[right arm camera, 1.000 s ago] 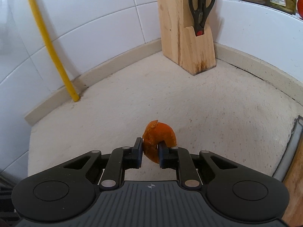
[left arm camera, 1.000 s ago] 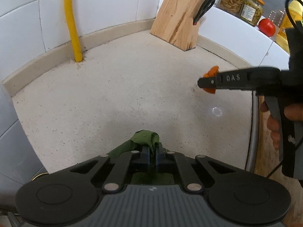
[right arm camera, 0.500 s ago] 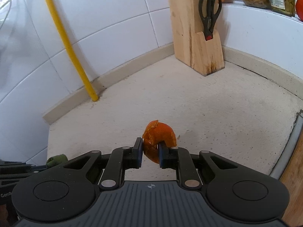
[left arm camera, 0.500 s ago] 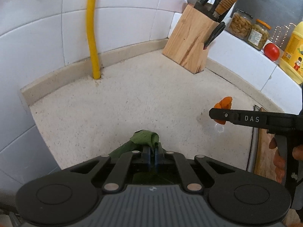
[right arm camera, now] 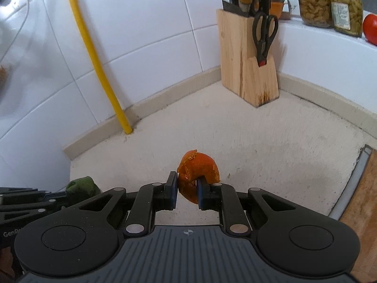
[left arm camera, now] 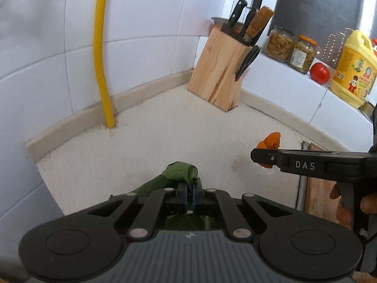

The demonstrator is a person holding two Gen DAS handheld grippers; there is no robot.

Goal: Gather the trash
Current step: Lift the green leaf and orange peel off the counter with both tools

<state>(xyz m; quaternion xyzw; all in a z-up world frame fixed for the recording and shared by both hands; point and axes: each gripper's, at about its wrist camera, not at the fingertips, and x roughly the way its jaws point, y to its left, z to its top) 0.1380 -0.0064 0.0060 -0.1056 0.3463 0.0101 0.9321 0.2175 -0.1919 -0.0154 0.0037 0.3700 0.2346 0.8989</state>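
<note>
Above the speckled counter (right arm camera: pixel 271 141), both grippers held scraps clear of the surface.

From the left wrist view, the left gripper (left arm camera: pixel 188 194) was clamped tight on a folded green leaf (left arm camera: pixel 180 171) at 6 o'clock — the right gripper (right arm camera: pixel 187 188) pinched a curl of orange peel (right arm camera: pixel 196 169), seen at 3 o'clock. At 1 o'clock stood the knife block (left arm camera: pixel 218 76), the yellow pipe (left arm camera: pixel 101 54) at 11.
</note>
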